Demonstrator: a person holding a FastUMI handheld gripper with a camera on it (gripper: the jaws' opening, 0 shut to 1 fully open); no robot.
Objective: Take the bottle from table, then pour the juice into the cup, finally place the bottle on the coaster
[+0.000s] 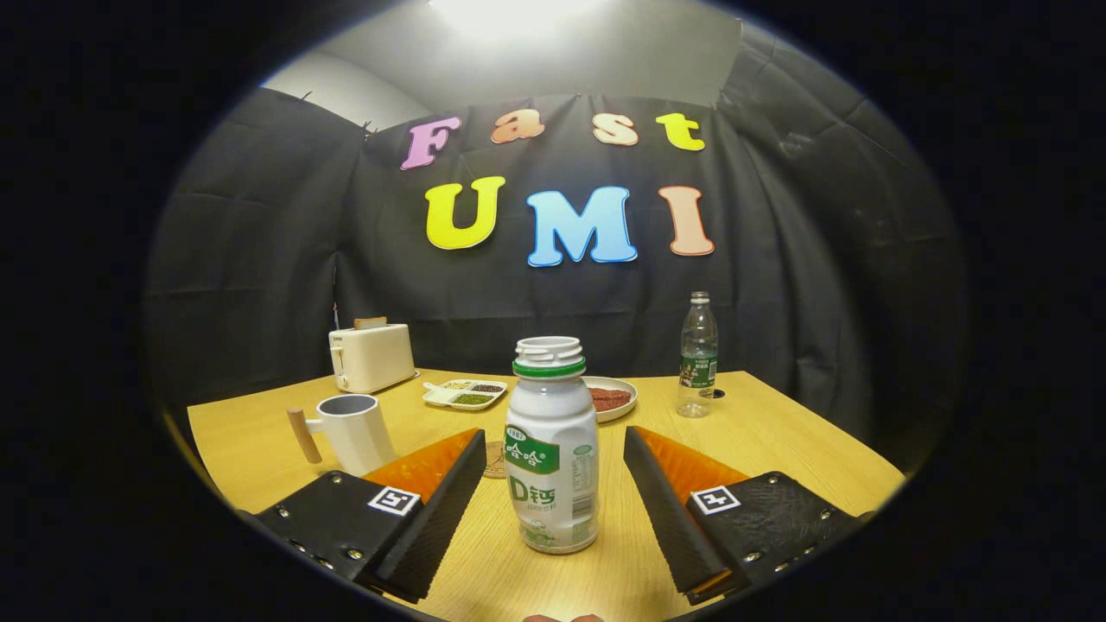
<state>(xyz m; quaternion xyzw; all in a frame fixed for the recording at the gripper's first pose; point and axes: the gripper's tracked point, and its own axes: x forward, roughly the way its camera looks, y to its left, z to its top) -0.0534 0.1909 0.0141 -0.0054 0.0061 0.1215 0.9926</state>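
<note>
A small white bottle (551, 449) with a green neck ring and no cap stands upright on the wooden table (778, 432). It sits between my two fingers, with a gap on each side. My gripper (553, 471) is open; the black ribbed pads (449, 497) do not touch the bottle. A white cup (354, 432) with a wooden handle stands beyond the left finger. A brown round coaster (494, 460) lies just behind the bottle, mostly hidden by it and by the left finger.
A white toaster (371, 354) stands at the back left. A divided tray (465, 394) and a plate (612, 397) with red food lie behind the bottle. A clear water bottle (697, 356) stands at the back right.
</note>
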